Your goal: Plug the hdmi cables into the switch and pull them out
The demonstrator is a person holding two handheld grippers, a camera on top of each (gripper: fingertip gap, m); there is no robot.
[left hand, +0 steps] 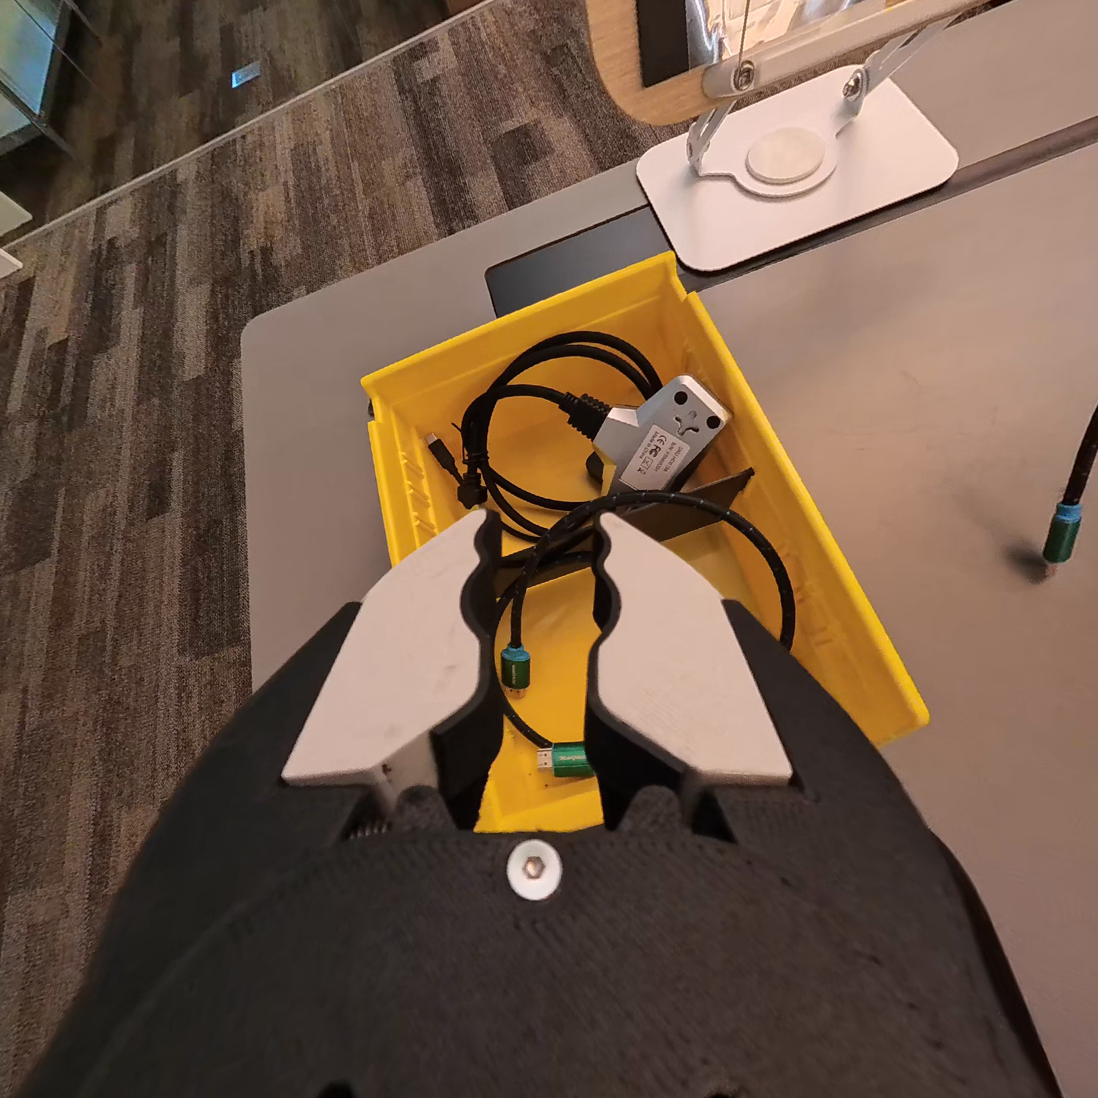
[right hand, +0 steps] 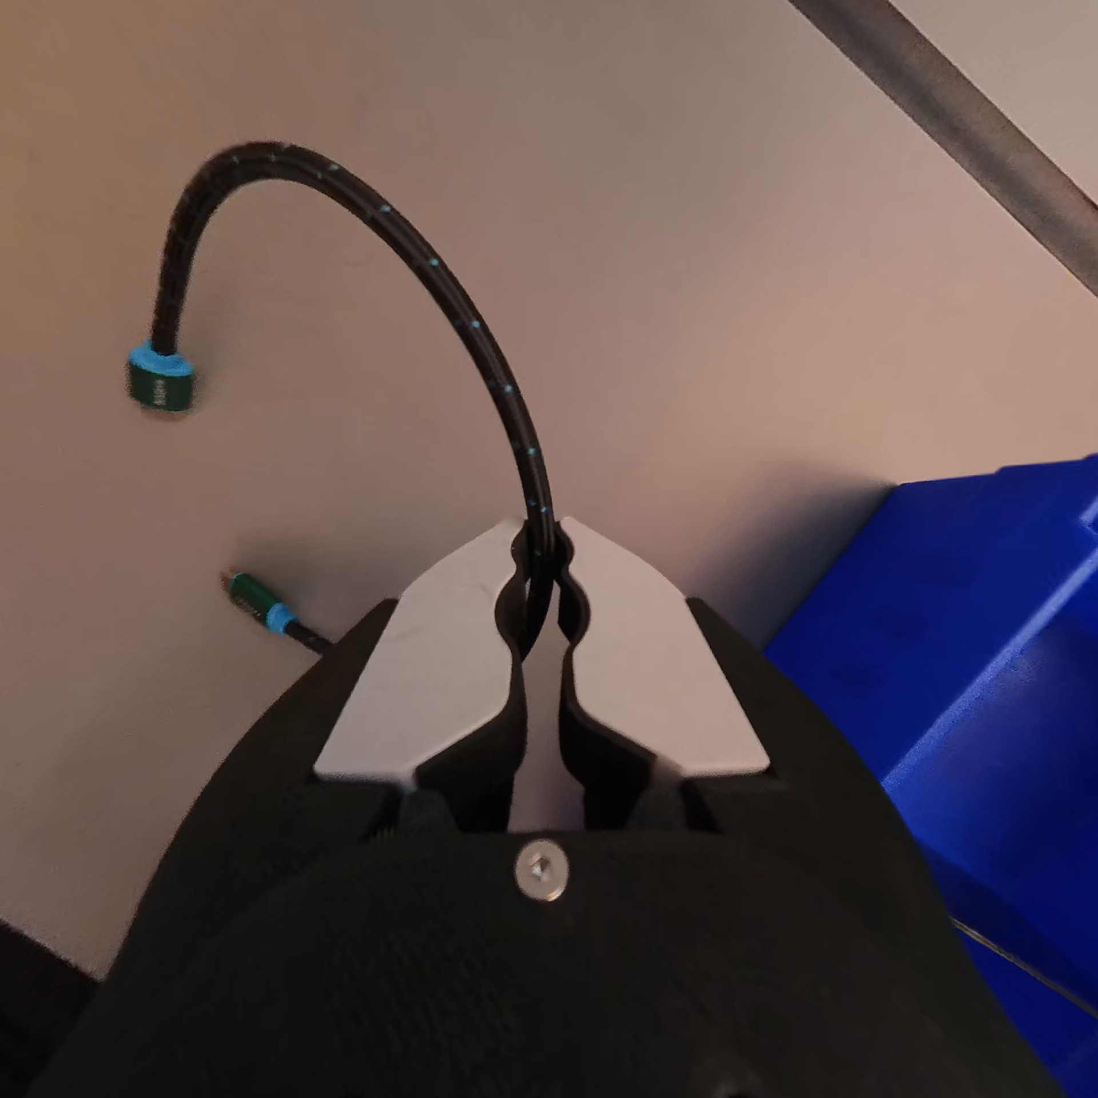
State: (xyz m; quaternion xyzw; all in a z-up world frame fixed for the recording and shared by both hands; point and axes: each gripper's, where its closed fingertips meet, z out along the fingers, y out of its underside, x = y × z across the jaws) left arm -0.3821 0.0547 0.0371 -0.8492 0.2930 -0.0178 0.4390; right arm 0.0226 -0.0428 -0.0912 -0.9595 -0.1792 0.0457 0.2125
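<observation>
A yellow bin on the grey table holds a silver switch with black leads, and a braided HDMI cable with two green plugs. My left gripper is open and empty above the bin. My right gripper is shut on a second braided HDMI cable held above the table. One green plug hangs at the far end, the other plug sticks out left of the fingers. That hanging plug also shows at the right of the left wrist view.
A blue bin stands at the right of the right wrist view. A white stand base sits behind the yellow bin near a dark seam in the table. The table's left edge drops to carpet.
</observation>
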